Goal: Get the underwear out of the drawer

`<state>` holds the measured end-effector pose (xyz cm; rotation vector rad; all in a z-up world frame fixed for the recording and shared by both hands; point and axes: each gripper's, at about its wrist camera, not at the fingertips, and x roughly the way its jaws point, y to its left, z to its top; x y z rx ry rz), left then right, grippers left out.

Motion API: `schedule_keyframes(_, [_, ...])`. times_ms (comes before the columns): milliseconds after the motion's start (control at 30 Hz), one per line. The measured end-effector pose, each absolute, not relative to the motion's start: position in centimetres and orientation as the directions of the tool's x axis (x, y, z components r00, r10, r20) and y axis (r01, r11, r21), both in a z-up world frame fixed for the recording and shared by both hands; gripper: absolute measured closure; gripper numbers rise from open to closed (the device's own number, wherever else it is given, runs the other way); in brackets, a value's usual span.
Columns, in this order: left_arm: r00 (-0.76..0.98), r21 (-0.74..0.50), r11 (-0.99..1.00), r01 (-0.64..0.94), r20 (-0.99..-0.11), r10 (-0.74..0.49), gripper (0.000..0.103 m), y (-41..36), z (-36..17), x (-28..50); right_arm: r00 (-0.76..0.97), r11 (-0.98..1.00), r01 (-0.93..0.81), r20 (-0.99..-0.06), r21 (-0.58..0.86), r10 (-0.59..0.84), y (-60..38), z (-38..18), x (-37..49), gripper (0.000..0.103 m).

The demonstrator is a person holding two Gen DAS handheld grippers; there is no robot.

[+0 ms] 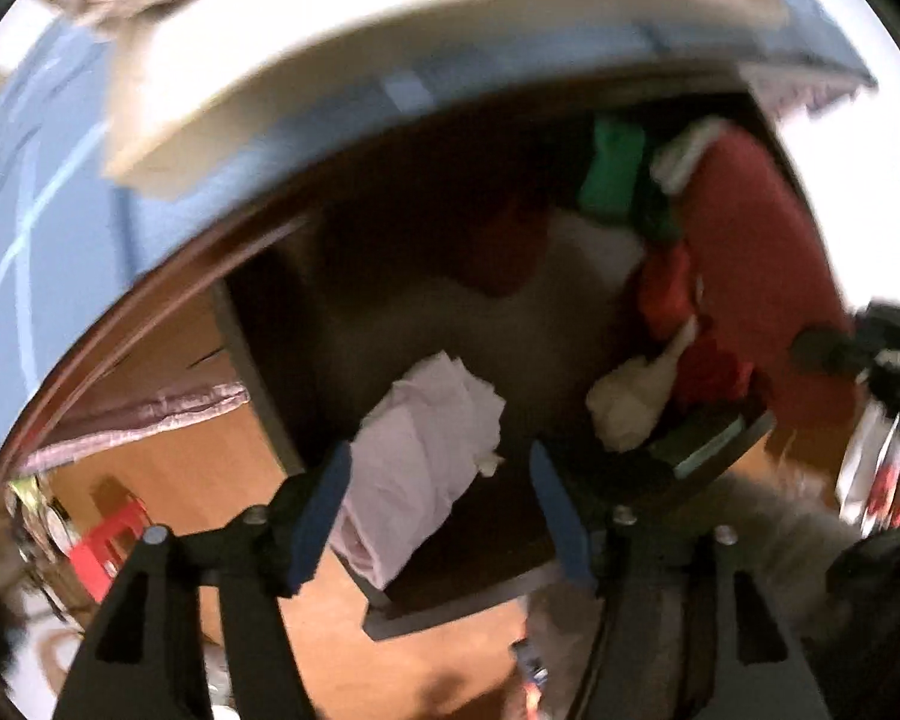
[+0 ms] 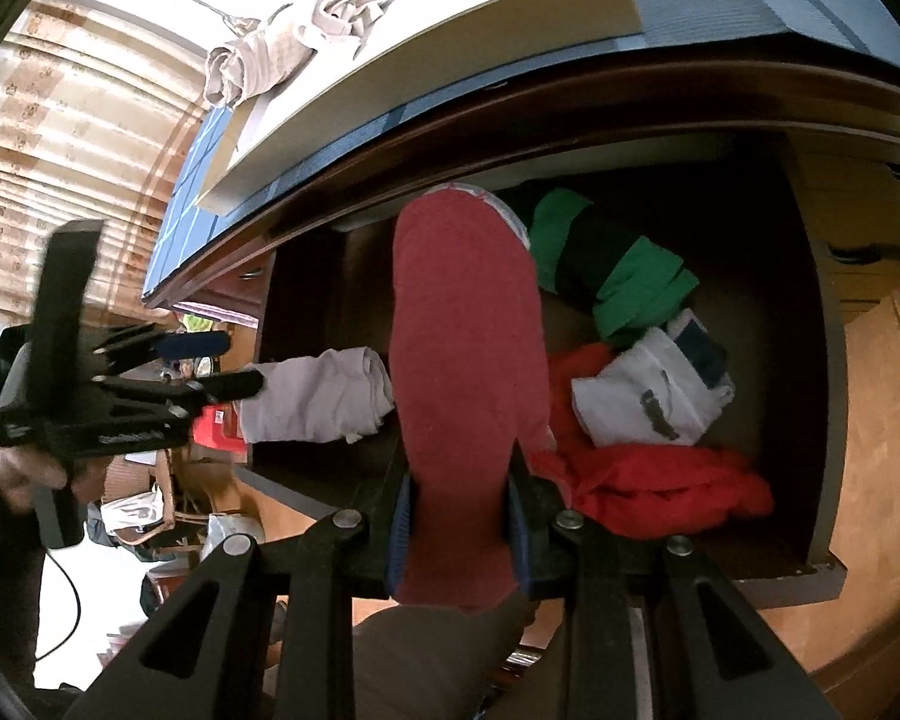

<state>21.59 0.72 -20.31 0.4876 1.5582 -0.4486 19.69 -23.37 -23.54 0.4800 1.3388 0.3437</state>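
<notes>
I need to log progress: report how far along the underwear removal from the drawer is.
Done: the drawer is open and pale garments lie on the bed above. In hand: the right gripper is clamped on a dark red piece; the left gripper stands open around a pale lilac piece. Left: green, white and bright red items remain inside.

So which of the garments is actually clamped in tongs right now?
The dull red one, pinched in the right tongs. The pale lilac piece only lies between the open left tongs; the rest sit loose in the drawer.
</notes>
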Motion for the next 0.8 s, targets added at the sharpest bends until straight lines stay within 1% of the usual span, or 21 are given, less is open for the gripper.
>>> schedule_keyframes(167, [-0.105, 0.041, 0.795, 0.605, -0.986, 0.131, 0.04, 0.3, -24.7, 22.2, 0.21, 0.851, 0.059, -0.84, 0.521, 0.5, -23.5, -23.6, 19.7, 0.074])
schedule_keyframes(233, [-0.138, 0.021, 0.756, 0.654, -0.979, 0.147, 0.04, -0.4, -25.6, 21.5, 0.215, 0.85, 0.074, -0.841, 0.522, 0.497, -23.7, -23.7, 19.5, 0.074])
schedule_keyframes(333, [-0.143, 0.041, 0.7, 0.713, -0.969, 0.202, 0.04, -1.1, -26.7, 20.7, 0.22, 0.845, 0.107, -0.841, 0.524, 0.494, -24.2, -24.0, 19.3, 0.074])
schedule_keyframes(433, [-0.157, 0.072, 0.661, 0.747, -0.947, 0.28, 0.04, -1.4, -28.5, 20.5, 0.227, 0.842, 0.127, -0.841, 0.525, 0.49, -24.3, -24.1, 19.3, 0.074])
schedule_keyframes(600, [-0.181, 0.086, 0.611, 0.787, -0.914, 0.362, 0.04, -1.6, -30.9, 19.8, 0.238, 0.841, 0.138, -0.842, 0.522, 0.484, -24.3, -23.9, 19.3, 0.074])
schedule_keyframes(633, [-0.187, 0.084, 0.607, 0.791, -0.91, 0.37, 0.044, -1.6, -31.3, 19.6, 0.239, 0.842, 0.14, -0.843, 0.521, 0.483, -24.3, -23.9, 19.3, 0.074])
schedule_keyframes(700, [-0.201, 0.087, 0.617, 0.782, -0.902, 0.383, 0.058, -1.4, -32.1, 19.3, 0.239, 0.841, 0.146, -0.844, 0.521, 0.481, -24.2, -23.9, 19.2, 0.074])
schedule_keyframes(733, [-0.216, 0.089, 0.64, 0.764, -0.899, 0.382, 0.073, -1.0, -32.5, 19.3, 0.24, 0.842, 0.147, -0.844, 0.519, 0.479, -24.2, -23.9, 19.1, 0.074])
schedule_keyframes(767, [-0.226, 0.086, 0.658, 0.748, -0.899, 0.375, 0.082, -0.7, -32.7, 19.3, 0.242, 0.843, 0.15, -0.846, 0.517, 0.476, -24.2, -23.9, 19.1, 0.074])
schedule_keyframes(800, [-0.233, 0.082, 0.675, 0.733, -0.903, 0.362, 0.084, -0.4, -32.8, 19.3, 0.243, 0.843, 0.152, -0.846, 0.516, 0.474, -24.2, -23.9, 19.2, 0.074])
